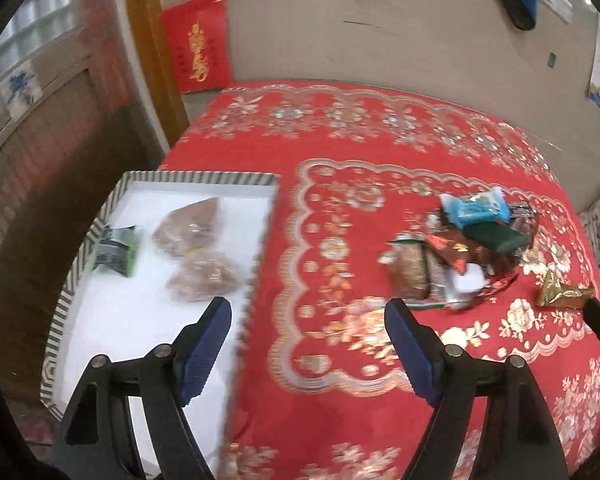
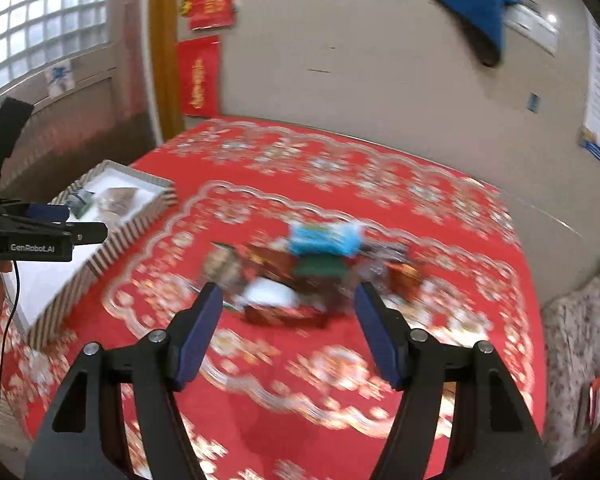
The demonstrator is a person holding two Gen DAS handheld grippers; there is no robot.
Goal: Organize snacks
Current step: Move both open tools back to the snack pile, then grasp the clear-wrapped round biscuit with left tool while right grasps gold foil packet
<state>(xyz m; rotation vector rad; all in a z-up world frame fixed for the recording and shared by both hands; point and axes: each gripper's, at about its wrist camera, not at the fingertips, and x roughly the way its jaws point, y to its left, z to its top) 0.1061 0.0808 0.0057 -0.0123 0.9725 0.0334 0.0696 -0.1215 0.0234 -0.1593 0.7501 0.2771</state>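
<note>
A pile of wrapped snacks (image 1: 459, 248) lies on the red patterned tablecloth, with a light blue packet (image 1: 475, 208) on top and a gold packet (image 1: 561, 294) apart to its right. A striped box (image 1: 204, 178) with a white floor stands at the left; two clear bags (image 1: 192, 224) and a green-black packet (image 1: 116, 250) lie in it. My left gripper (image 1: 307, 316) hangs open over the box's right edge, holding nothing. My right gripper (image 2: 288, 300) is open in front of the snack pile (image 2: 300, 272), nothing between its fingers. The left gripper (image 2: 48, 232) shows at the left of the right wrist view.
The red tablecloth (image 1: 339, 140) reaches back to a beige wall (image 1: 379, 40) with red paper hangings (image 1: 198, 44). A wooden door frame and glass-block window (image 2: 40, 20) are at the left. A floral cushion (image 2: 579, 320) lies past the table's right edge.
</note>
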